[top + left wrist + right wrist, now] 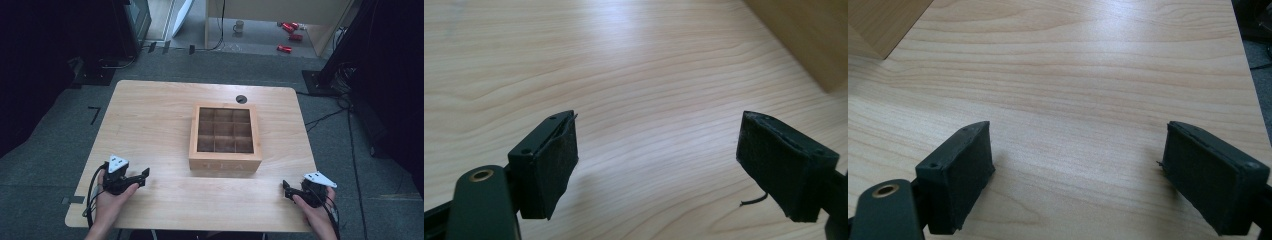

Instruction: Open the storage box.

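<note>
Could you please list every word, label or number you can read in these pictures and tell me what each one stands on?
"TEA": faint letters on the front wall of the wooden box standing in the middle of the table, seen from the high view.
The red items on the floor beyond the table may carry print, but they are too small and blurred to read.
The two gripper views hold no lettering.

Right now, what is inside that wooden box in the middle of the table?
The wooden box has a see-through lid; beneath it lie nine dark compartments in a grid. Whether anything lies in them cannot be told; they are too dim.
</note>
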Demonstrator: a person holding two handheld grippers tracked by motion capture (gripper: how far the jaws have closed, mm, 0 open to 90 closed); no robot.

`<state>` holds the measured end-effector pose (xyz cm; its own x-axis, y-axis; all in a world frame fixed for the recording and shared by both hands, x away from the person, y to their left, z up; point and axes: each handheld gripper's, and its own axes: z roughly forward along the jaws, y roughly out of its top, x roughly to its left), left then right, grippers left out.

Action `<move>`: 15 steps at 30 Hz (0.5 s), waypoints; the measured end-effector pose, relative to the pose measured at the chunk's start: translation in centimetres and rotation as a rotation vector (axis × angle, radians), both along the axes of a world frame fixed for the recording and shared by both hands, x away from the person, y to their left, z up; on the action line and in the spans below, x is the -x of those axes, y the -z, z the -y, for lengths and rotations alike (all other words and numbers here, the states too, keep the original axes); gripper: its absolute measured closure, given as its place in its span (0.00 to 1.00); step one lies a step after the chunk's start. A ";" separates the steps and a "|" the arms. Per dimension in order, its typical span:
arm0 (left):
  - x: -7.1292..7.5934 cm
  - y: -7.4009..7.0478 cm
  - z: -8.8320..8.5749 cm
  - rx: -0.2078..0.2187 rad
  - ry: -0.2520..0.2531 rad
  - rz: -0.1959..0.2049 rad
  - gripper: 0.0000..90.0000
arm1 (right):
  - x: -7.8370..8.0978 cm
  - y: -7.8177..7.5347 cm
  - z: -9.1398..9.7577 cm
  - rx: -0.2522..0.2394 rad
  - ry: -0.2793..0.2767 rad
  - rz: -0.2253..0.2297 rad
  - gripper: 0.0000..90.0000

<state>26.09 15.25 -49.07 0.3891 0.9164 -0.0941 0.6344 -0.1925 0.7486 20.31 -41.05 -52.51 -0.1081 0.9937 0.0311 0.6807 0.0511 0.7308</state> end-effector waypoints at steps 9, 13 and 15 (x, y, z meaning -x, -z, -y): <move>-1.0 -1.4 5.2 0.028 0.122 0.025 0.19 | -0.1 0.0 0.0 0.000 -0.002 0.000 0.14; -1.1 -1.6 7.3 0.057 0.174 0.033 0.19 | -0.1 -0.4 0.3 -0.136 -0.010 -0.002 0.16; -1.1 -1.6 8.2 0.064 0.199 0.033 0.19 | -0.2 -0.5 0.2 -0.150 -0.002 -0.001 0.18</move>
